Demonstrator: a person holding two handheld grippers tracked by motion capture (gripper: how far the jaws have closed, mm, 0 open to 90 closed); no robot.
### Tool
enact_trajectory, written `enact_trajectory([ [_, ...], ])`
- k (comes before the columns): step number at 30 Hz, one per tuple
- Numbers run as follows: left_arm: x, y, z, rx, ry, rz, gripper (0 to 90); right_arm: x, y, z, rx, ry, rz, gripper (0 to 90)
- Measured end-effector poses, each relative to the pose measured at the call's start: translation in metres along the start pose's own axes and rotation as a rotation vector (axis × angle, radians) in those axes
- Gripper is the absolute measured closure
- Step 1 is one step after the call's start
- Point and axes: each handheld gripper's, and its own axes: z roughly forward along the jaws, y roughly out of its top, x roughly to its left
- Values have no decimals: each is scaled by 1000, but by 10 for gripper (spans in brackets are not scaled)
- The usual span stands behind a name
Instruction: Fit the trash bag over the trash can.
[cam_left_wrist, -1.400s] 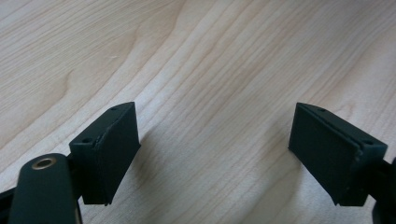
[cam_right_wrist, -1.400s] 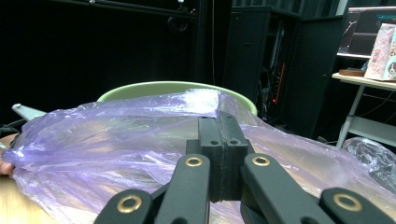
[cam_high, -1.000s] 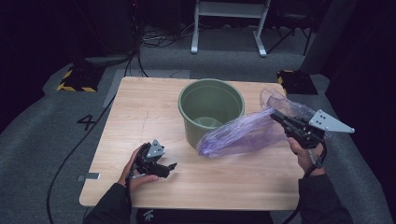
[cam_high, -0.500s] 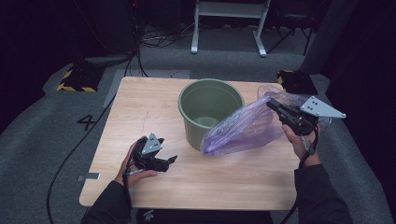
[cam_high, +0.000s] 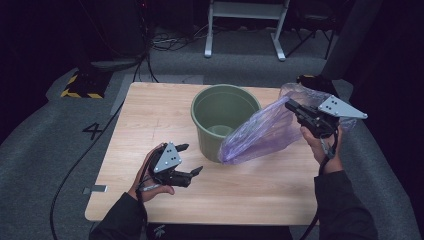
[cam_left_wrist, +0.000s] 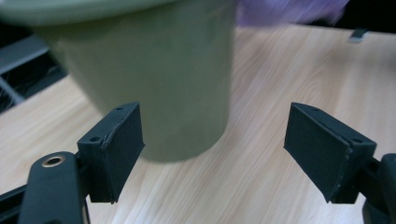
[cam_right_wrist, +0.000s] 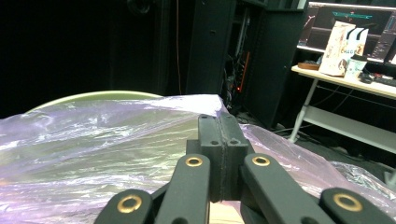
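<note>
the right gripper (cam_high: 292, 106) had its jaws pinched tight on the purple bag (cam_high: 260, 135), which hung slanting from the tabletop's (cam_high: 150, 115) right edge down beside the green bucket (cam_high: 225, 120); the left gripper (cam_high: 190, 160) stood wide, empty, near the front-left corner, bucket just ahead.

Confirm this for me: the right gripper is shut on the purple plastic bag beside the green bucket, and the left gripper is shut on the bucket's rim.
Not quite. The right gripper is shut on the purple plastic bag beside the green bucket, but the left gripper is open and holds nothing. The left gripper view shows its jaws spread apart in front of the bucket's wall, touching nothing.
</note>
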Motion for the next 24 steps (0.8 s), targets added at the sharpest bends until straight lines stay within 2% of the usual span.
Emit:
enact_trajectory([
  [3, -2, 11, -1, -11, 11, 17, 192, 0, 1, 4, 8, -6, 1, 900],
  [5, -1, 13, -1, -7, 17, 20, 194, 0, 1, 5, 9, -5, 0, 900],
  [14, 21, 25, -3, -35, 12, -29, 201, -2, 3, 13, 31, -22, 2, 900],
  [17, 23, 28, -4, -44, 16, -27, 201, -3, 4, 15, 34, -22, 0, 900],
  [21, 29, 34, -6, -73, 48, -23, 204, -2, 5, 19, 36, -23, -6, 900],
  [24, 34, 41, -8, -88, 25, -44, 211, -1, 6, 21, 40, -25, -11, 900],
])
